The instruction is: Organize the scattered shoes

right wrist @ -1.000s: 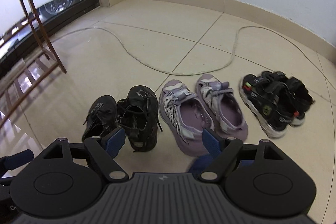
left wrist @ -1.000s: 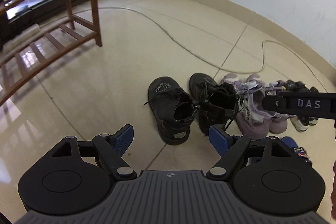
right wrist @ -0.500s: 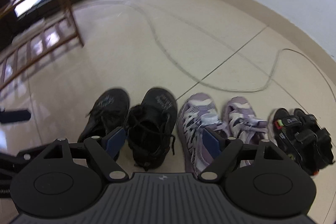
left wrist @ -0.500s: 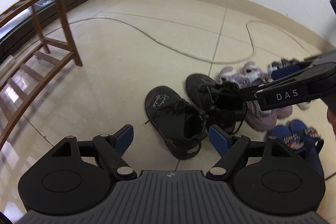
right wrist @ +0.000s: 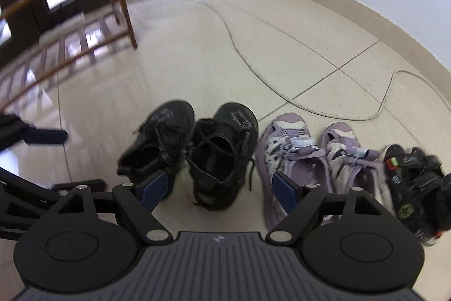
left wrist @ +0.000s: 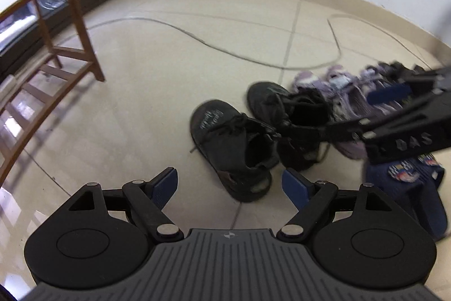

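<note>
Both tools above the tiled floor point(right wrist: 197, 70), jaws spread wide, nothing held. Left gripper point(left wrist: 229, 188) poised low behind the heel of the left black lace-up shoe point(left wrist: 234, 151), lined up, by the look of it, to take that heel. Right gripper point(right wrist: 217, 188) poised over the right black lace-up shoe point(right wrist: 225, 151), its mate point(right wrist: 157, 143) just beside and angled slightly away, hence probably the target for straightening. Lilac sneakers point(right wrist: 310, 160) next along, then black sandals point(right wrist: 414, 182), toes toward the wall in a rough row. Navy slippers point(left wrist: 408, 188) apart from that row, nearer the camera, apparently not yet sorted. Wooden shoe rack point(left wrist: 50, 70) well away to the left, likely the final destination. Loose cable point(right wrist: 253, 61) snaking beyond the toes: a snag risk if anything slides forward.
</note>
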Demonstrator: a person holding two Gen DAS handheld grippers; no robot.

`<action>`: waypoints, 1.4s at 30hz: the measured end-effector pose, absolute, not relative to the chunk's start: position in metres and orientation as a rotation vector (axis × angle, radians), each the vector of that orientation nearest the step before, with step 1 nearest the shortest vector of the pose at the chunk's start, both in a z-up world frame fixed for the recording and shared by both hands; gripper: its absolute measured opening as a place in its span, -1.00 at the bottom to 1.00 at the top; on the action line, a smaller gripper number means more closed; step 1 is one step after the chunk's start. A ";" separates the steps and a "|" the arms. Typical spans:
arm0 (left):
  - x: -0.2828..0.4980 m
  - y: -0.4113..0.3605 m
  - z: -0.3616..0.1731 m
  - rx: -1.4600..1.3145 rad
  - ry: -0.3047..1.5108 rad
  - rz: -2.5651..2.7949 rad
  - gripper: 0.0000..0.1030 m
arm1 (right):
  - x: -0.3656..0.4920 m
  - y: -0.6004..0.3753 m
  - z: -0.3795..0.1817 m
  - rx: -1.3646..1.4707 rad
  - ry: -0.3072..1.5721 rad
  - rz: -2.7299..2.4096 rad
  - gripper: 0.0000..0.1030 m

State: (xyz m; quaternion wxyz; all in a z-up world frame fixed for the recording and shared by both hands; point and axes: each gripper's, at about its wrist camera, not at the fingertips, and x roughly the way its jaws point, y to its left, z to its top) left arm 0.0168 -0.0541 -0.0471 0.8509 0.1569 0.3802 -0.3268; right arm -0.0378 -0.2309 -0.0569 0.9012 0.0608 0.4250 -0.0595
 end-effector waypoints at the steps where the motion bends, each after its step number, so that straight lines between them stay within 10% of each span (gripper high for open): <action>1: 0.016 -0.055 -0.051 0.335 0.798 -0.691 0.61 | -0.039 -0.230 -0.058 0.130 0.876 -0.128 0.68; 42: 0.062 -0.110 -0.113 0.249 0.826 -0.553 0.65 | -0.039 -0.249 -0.117 0.209 0.873 -0.224 0.75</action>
